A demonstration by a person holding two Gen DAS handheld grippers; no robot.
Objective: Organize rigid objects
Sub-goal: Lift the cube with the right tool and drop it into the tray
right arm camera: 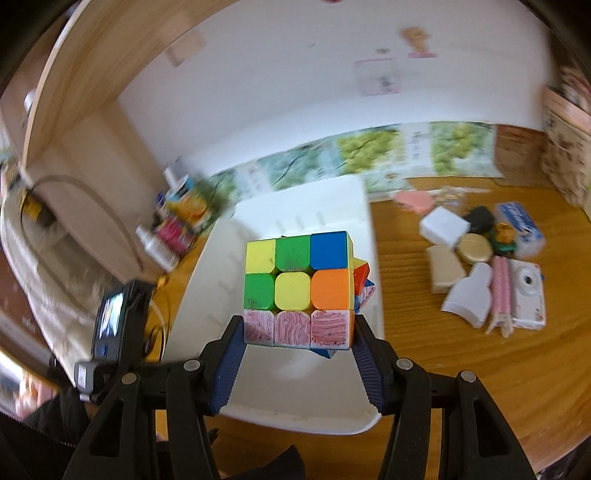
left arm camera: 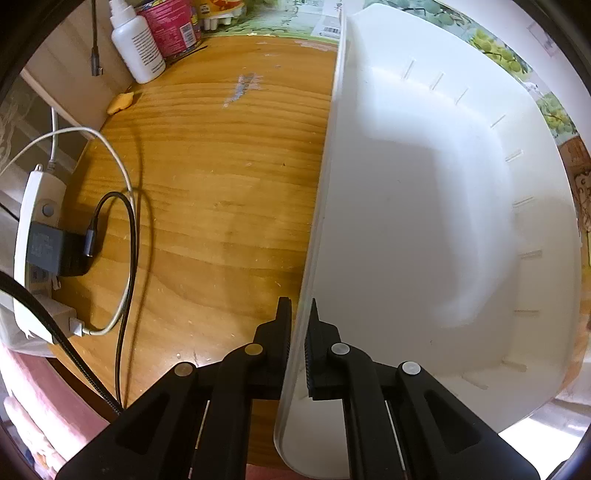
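Note:
A large white plastic bin (left arm camera: 424,206) stands on the wooden table, and my left gripper (left arm camera: 298,314) points down, shut on its left wall with one finger outside and one inside. In the right wrist view a colourful puzzle cube (right arm camera: 297,288) hangs above the same white bin (right arm camera: 295,402), with my right gripper (right arm camera: 297,332) shut on its lower row, which is scribbled red. A pile of small objects (right arm camera: 484,258) lies on the table to the right of the bin: a white box, a gold lid, a white camera, a pink item and others.
Left of the bin a white power strip (left arm camera: 31,236) with a black charger and looping cables lies on the table (left arm camera: 221,184). A white bottle (left arm camera: 138,40) and a red can (left arm camera: 171,26) stand at the back. A wooden cabinet (right arm camera: 85,110) rises on the left.

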